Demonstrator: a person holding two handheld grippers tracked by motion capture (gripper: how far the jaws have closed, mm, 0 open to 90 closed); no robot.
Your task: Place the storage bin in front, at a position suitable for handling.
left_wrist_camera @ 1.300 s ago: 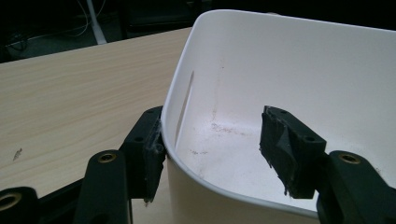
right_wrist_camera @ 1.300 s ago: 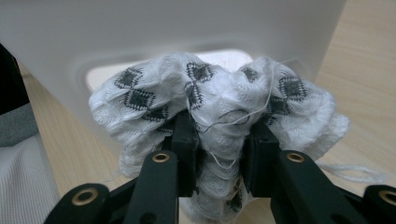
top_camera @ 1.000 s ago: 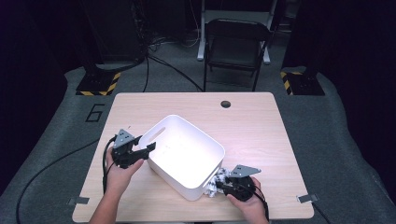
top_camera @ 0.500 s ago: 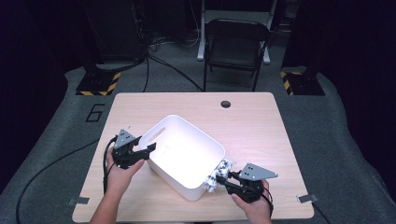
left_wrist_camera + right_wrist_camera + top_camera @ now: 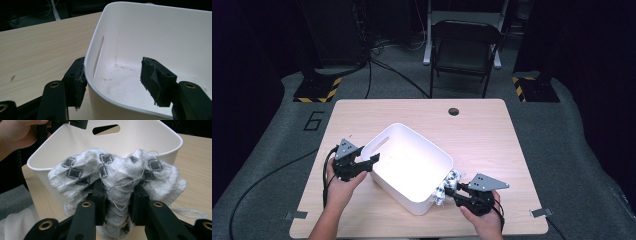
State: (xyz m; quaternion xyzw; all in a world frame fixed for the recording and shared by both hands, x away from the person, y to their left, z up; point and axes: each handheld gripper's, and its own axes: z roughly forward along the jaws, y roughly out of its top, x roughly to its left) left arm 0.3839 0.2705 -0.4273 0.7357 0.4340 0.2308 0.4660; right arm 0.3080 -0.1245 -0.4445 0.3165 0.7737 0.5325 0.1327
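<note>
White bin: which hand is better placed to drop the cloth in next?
Right. Its tongs are already shut on the white patterned cloth, just outside the white bin wall. The left tongs straddle the bin's rim, steadying it.

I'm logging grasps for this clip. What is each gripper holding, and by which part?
The right gripper pinches a bunched white knit cloth at its middle. The left gripper straddles the white bin's rim; its pads look apart, no firm grip.

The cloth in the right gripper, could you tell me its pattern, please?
White cloth with dark grey diamond shapes, clearest in the right gripper view.
</note>
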